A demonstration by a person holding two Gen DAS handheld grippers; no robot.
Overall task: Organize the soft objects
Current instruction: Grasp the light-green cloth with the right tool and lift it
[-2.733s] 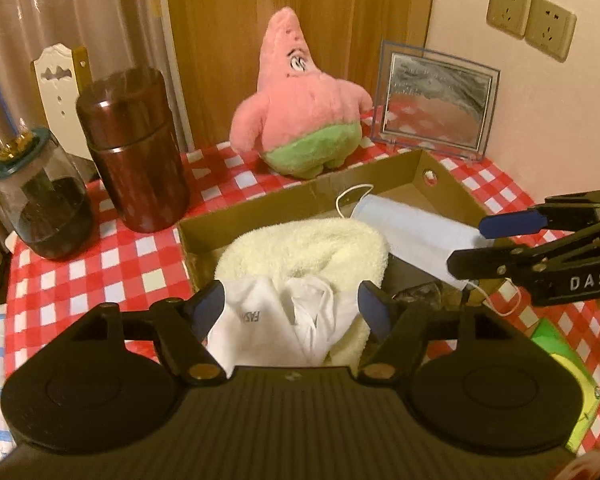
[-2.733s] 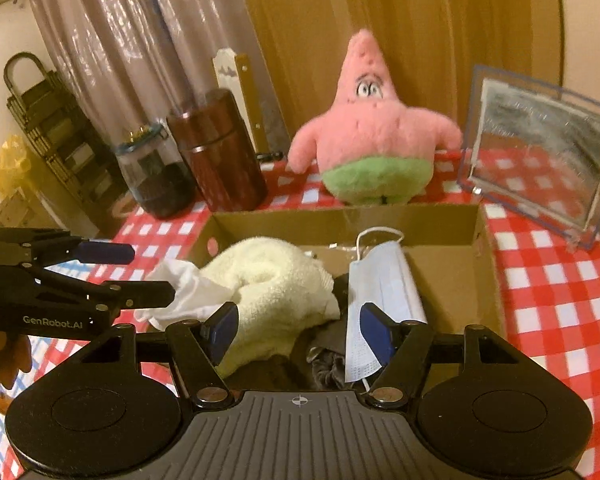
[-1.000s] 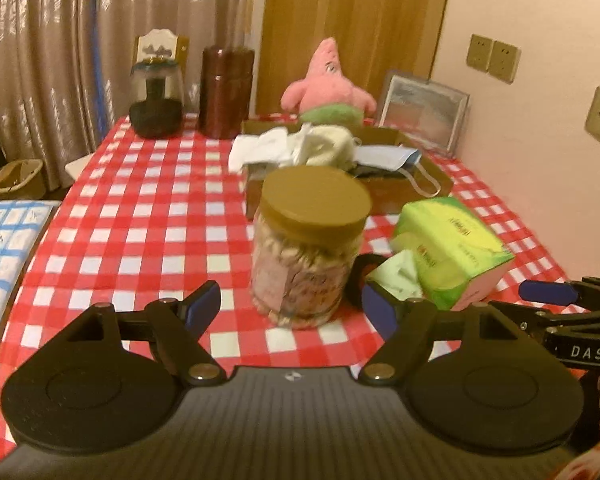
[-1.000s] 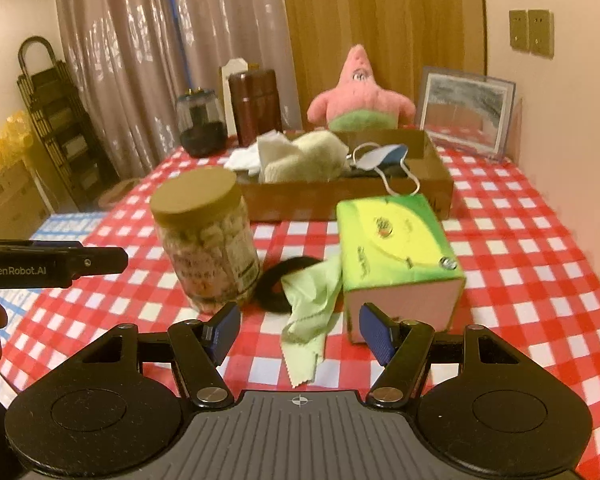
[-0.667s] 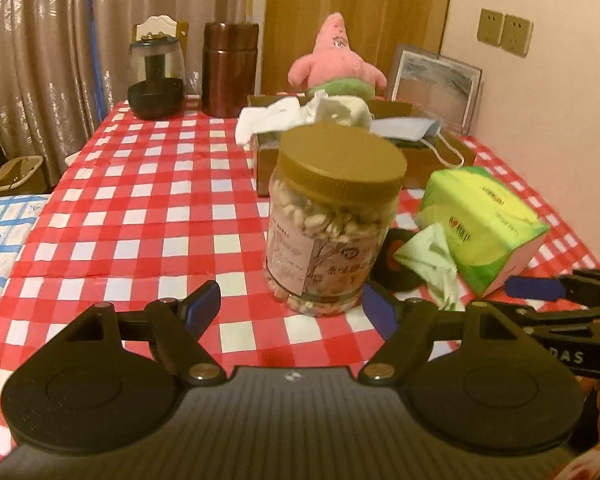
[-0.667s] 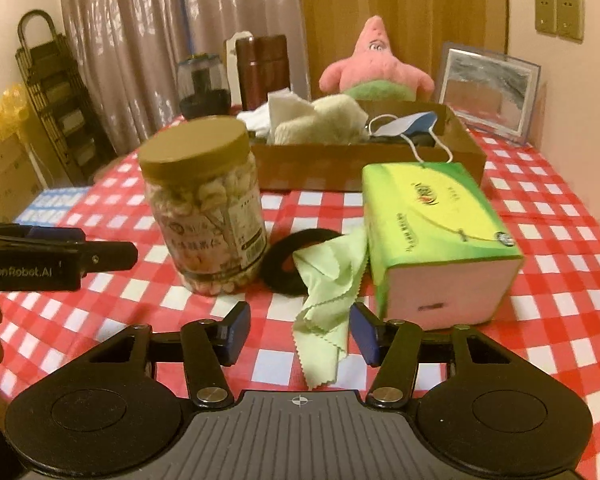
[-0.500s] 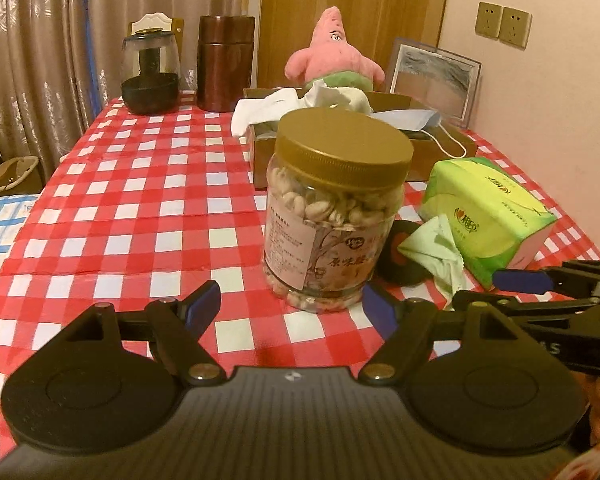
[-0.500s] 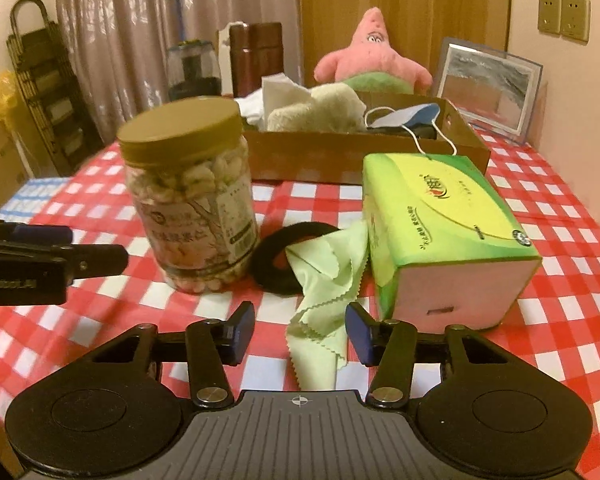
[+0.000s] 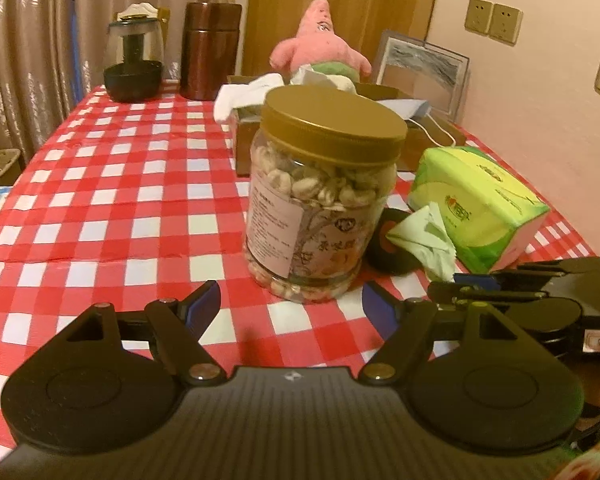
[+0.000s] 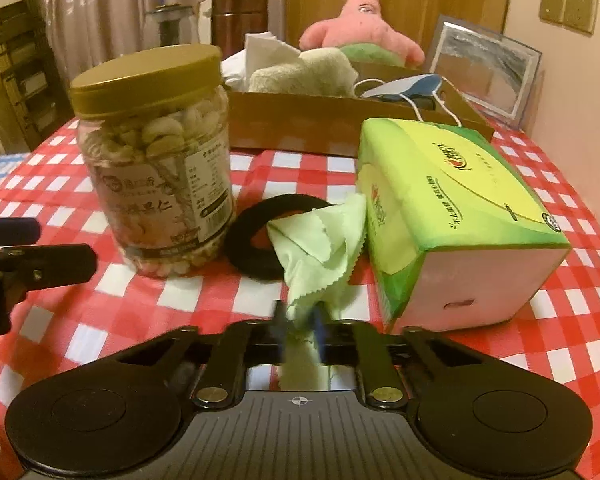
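Right claw (image 10: 300,326), having just closed, is pinching the near end of the pale green zigzag-edged cloth (image 10: 320,240) lying between the black ring (image 10: 256,240) and green tissue box (image 10: 452,216); left claw (image 9: 292,304) is hovering spread. Lifting straight up is looking safest, clearing the ring before heading to the far cardboard box (image 10: 340,120).

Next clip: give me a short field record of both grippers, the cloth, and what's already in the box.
right gripper: jaws have just been closing, now shut on the green cloth
left gripper: jaws open, nothing between them, facing the nut jar
cloth position: draped over a black ring, beside the tissue box
cardboard box: holds towel, face mask
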